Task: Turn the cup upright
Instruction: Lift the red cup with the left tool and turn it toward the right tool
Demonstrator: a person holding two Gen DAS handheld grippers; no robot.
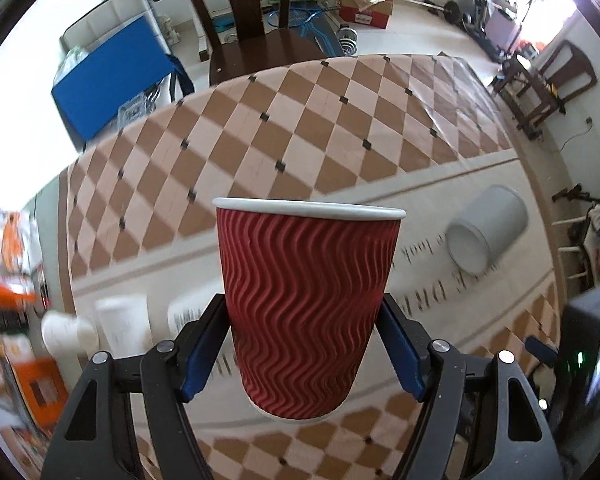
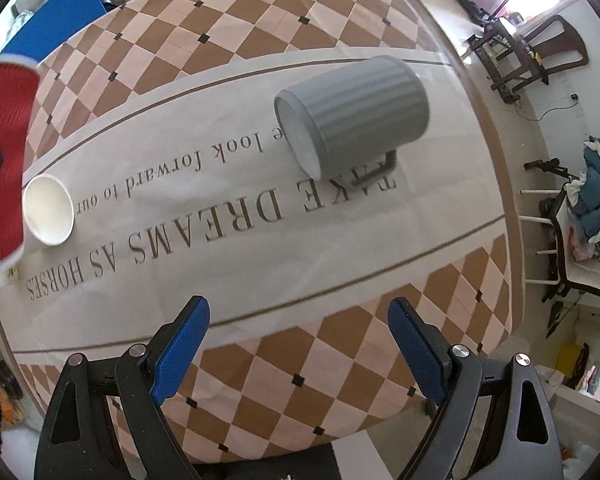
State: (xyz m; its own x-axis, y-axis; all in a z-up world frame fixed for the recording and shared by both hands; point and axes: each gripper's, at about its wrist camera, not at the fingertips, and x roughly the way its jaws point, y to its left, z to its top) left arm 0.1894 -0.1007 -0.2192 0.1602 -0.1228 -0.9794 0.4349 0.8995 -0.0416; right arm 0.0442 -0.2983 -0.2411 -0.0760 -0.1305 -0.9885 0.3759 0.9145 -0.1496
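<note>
My left gripper [image 1: 302,344] is shut on a red ribbed paper cup [image 1: 306,300], held upright with its white rim on top, above the table. The same cup shows blurred at the left edge of the right wrist view [image 2: 2,152]. A grey ribbed mug [image 2: 356,108] lies on its side on the cloth, its handle against the table; it also shows in the left wrist view [image 1: 486,232]. My right gripper [image 2: 298,344] is open and empty, above the table's near edge, well short of the mug.
A white paper cup [image 2: 48,210] lies on its side at the left. In the left wrist view two white cups [image 1: 100,328] sit blurred at lower left. A wooden chair [image 1: 256,40] stands beyond the checkered tablecloth [image 1: 300,120]. Clutter surrounds the table.
</note>
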